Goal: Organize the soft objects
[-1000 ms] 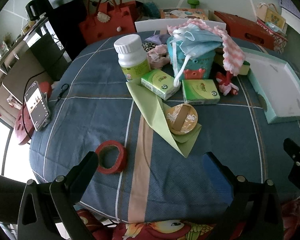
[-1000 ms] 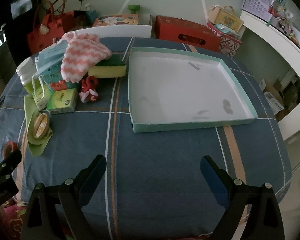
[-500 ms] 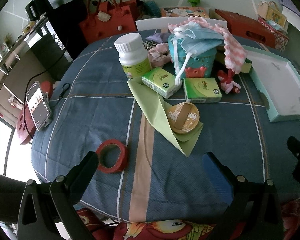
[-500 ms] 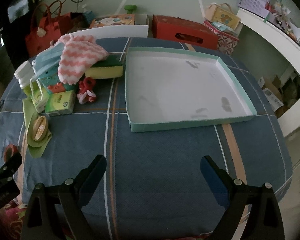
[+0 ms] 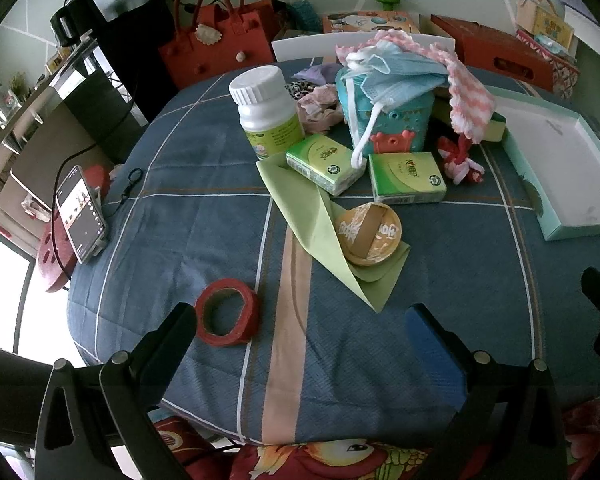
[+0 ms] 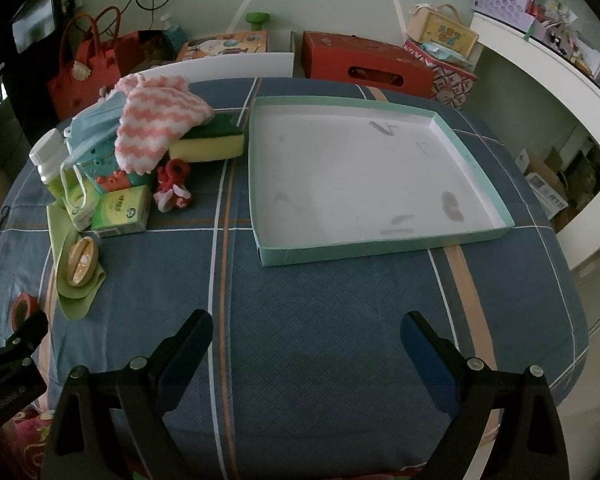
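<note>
Looks like nothing's been sorted yet. Both sets of tongs hang over the near edge of the table (image 6: 324, 312), jaws spread wide and holding nothing: the left tongs (image 5: 300, 316) face the clutter, the right tongs (image 6: 306, 324) face the shallow mint-edged tray (image 6: 380, 246), which has nothing in it. So the step in hand is probably just picking a first target.

The soft stuff sits well ahead of the left tongs, bunched up: a pink-and-white knit cloth (image 5: 466, 88) and a blue face mask (image 5: 396, 76) draped over a teal tub (image 5: 396, 128), a yellow-green sponge (image 6: 208, 142) right beside the tray's left wall, a green cloth (image 5: 312, 216) under a round tan puff (image 5: 370, 234), and two green tissue packs (image 5: 408, 178). The hard things, a white pill bottle (image 5: 266, 108) and a red tape roll (image 5: 226, 312) just off the left jaw, likely stay put.

Next move probably means reaching forward over the table and pinching one floppy item without dragging its neighbours; the mask's loop hanging down the tub could snag.

Table's covered in a blue plaid cloth. Behind it are a red handbag (image 5: 216, 48), boxes and a phone (image 5: 82, 214) off to the left.
</note>
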`<action>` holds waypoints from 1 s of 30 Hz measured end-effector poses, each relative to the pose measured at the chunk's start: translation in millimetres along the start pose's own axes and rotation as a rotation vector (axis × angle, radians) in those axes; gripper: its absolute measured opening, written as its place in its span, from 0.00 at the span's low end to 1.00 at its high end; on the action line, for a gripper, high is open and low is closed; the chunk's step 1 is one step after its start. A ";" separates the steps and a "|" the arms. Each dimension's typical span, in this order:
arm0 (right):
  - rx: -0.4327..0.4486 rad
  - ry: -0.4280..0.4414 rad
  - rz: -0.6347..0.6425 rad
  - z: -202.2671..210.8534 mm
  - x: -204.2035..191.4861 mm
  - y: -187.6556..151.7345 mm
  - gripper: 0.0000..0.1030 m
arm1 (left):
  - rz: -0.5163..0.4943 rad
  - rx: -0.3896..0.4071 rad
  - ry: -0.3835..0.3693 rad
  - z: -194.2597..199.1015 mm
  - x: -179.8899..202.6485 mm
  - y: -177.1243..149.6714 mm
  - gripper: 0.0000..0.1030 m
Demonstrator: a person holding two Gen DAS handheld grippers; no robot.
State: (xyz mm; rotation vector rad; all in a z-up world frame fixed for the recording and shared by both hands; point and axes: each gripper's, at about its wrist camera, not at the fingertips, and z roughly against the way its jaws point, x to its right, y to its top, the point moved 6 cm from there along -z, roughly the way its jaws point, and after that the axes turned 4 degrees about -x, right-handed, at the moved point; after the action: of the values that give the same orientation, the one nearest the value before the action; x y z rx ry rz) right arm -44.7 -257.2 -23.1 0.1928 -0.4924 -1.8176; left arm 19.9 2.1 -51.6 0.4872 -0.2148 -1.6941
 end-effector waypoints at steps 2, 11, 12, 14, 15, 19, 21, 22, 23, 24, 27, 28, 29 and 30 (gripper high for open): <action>0.000 0.001 -0.001 0.1 0.0 0.0 0.94 | 0.000 0.000 0.000 -0.2 0.1 0.0 1.00; 0.000 0.002 -0.001 0.1 0.2 0.2 0.94 | -0.003 -0.002 0.004 -0.9 -0.1 -0.5 1.00; 0.000 0.002 -0.001 0.1 0.1 0.2 0.94 | -0.004 -0.002 0.005 -0.9 -0.1 -0.7 1.00; 0.000 0.004 -0.003 -0.1 0.2 0.1 0.94 | -0.004 -0.002 0.005 -1.0 -0.1 -0.8 1.00; 0.000 0.005 -0.005 -0.1 0.5 0.0 0.94 | -0.005 -0.003 0.006 -0.9 -0.1 -0.9 1.00; 0.001 0.014 -0.014 0.2 1.7 -0.2 0.94 | -0.009 -0.002 0.011 -0.5 -0.5 -1.9 1.00; 0.000 0.017 -0.016 0.0 2.1 -0.3 0.94 | -0.011 -0.003 0.013 -0.6 -0.1 -1.6 1.00; 0.000 0.018 -0.017 -0.1 2.4 -0.5 0.94 | -0.012 -0.004 0.014 -0.6 0.1 -1.6 1.00; 0.000 0.019 -0.017 -0.2 2.4 -0.6 0.94 | -0.012 -0.004 0.014 -0.5 0.1 -1.4 1.00; 0.001 0.019 -0.017 -0.1 2.4 -0.7 0.94 | -0.012 -0.004 0.014 -0.5 0.3 -1.4 1.00; 0.001 0.020 -0.017 0.0 2.5 -0.7 0.94 | -0.011 -0.004 0.013 -0.5 0.5 -1.2 1.00; 0.000 0.020 -0.018 0.0 2.5 -0.8 0.94 | -0.008 -0.005 0.003 -0.7 -0.3 -1.5 1.00; -0.001 0.021 -0.018 0.0 2.3 -0.9 0.94 | -0.002 -0.010 -0.011 -1.0 -1.1 -0.7 1.00; -0.002 0.021 -0.018 0.2 2.1 -0.9 0.94 | 0.007 -0.015 -0.034 -1.5 -3.9 -0.6 1.00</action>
State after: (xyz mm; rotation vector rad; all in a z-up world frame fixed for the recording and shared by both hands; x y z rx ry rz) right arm -46.3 -259.0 -23.1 0.2157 -0.4750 -1.8321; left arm 20.5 6.2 -52.4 0.4466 -0.2279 -1.6967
